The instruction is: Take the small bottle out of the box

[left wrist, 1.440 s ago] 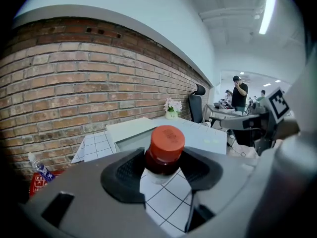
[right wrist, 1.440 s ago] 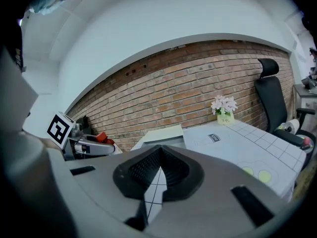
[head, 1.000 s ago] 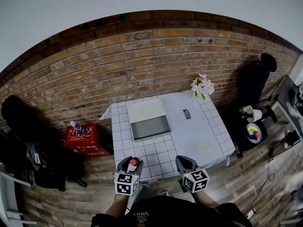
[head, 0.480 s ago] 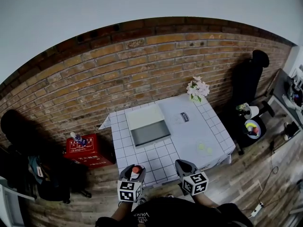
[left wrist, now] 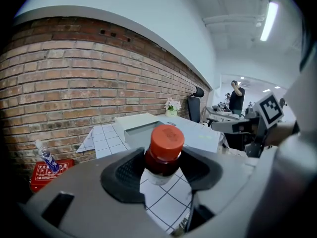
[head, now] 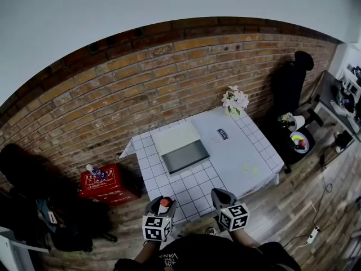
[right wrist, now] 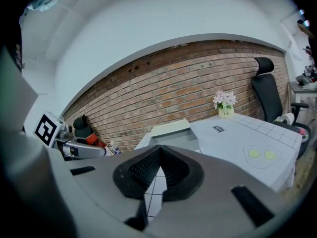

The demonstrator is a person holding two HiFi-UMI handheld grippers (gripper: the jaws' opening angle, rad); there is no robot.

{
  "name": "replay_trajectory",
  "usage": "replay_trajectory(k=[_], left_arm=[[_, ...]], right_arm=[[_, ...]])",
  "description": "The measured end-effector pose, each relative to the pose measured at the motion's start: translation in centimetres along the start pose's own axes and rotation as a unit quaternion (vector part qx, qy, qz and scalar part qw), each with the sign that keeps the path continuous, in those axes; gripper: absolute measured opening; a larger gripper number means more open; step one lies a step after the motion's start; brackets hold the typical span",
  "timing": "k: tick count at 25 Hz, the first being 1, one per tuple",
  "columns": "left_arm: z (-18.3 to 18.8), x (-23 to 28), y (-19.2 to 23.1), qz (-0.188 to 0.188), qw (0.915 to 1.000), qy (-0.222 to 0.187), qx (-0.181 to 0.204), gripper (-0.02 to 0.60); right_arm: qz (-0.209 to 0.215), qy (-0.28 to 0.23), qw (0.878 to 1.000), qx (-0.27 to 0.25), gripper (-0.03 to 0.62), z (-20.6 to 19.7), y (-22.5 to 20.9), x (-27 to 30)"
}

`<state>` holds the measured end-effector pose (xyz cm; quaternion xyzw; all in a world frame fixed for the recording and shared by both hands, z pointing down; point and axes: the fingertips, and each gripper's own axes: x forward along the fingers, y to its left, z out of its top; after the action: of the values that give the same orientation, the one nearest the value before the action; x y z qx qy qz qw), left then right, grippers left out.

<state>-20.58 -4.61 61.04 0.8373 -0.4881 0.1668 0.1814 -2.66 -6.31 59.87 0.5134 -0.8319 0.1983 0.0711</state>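
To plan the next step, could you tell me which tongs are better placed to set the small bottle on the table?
Left: the left tongs grip the small bottle, red cap up, at the table's near edge. The right tongs are closed on nothing.

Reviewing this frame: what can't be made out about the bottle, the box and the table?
- Small bottle, left gripper view: its lower body is hidden behind the left gripper, whose pads clamp it.
- Box interior: too small in the head view, and blocked by the bottle in the left gripper view.
- Dark label on the table: its print is too small to read in any view.
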Motion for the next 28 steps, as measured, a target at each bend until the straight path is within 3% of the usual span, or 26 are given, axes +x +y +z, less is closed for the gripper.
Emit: replay_trajectory(k=[15,28], left_arm=[[-0.9,-2.4,5.0,-0.019,0.9998,0.0,0.003,0.225],[-2.0,-4.5,6.6,-0.018,0.9998,-0.001,0.002,0.225]], right_arm=[[-0.044,0.013,0.999,-0.006,-0.002,-1.6,4.2,1.4],[-0.06,0.006,0.998,-0.008,-0.002,-2.2,6.1,1.9]])
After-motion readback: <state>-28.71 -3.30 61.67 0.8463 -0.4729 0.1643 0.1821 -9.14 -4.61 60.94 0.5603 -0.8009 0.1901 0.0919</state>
